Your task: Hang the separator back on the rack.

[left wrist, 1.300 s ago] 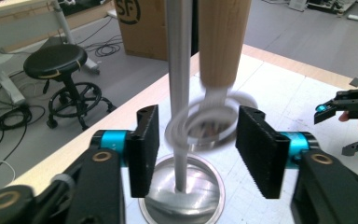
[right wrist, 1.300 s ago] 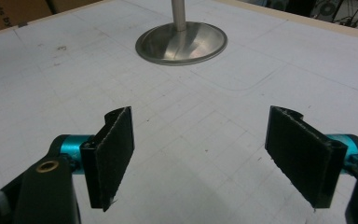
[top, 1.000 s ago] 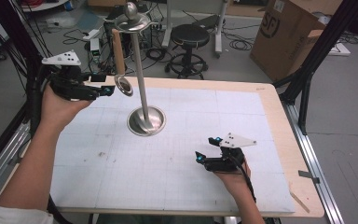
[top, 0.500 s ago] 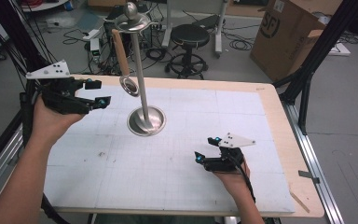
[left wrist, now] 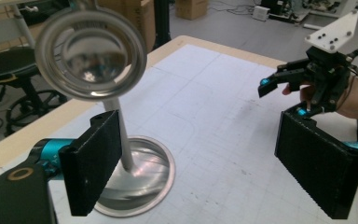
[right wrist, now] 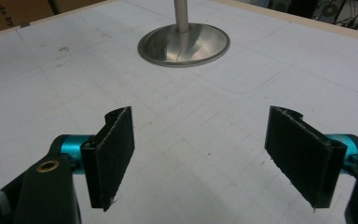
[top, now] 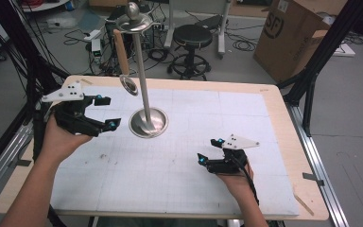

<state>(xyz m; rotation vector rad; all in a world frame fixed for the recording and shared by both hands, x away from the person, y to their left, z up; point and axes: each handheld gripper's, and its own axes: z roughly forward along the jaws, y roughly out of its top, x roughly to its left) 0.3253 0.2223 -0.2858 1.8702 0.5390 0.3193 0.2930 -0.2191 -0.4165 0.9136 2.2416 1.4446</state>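
Ladle (top: 127,85) hung on steel stand (top: 147,122); left gripper (top: 105,112) spread, empty, beside it. Right gripper (top: 209,151) spread, resting near. Next, likely: withdraw clear.

Lab or robotics workshop. Grey concrete floor (top: 350,142) strewn with cables (top: 246,45); black stool (top: 194,35) behind tabletop (top: 274,94); cardboard box (top: 288,33) at right; black frame struts (top: 312,71) around rig; white gridded mat (top: 208,127) covering tabletop.
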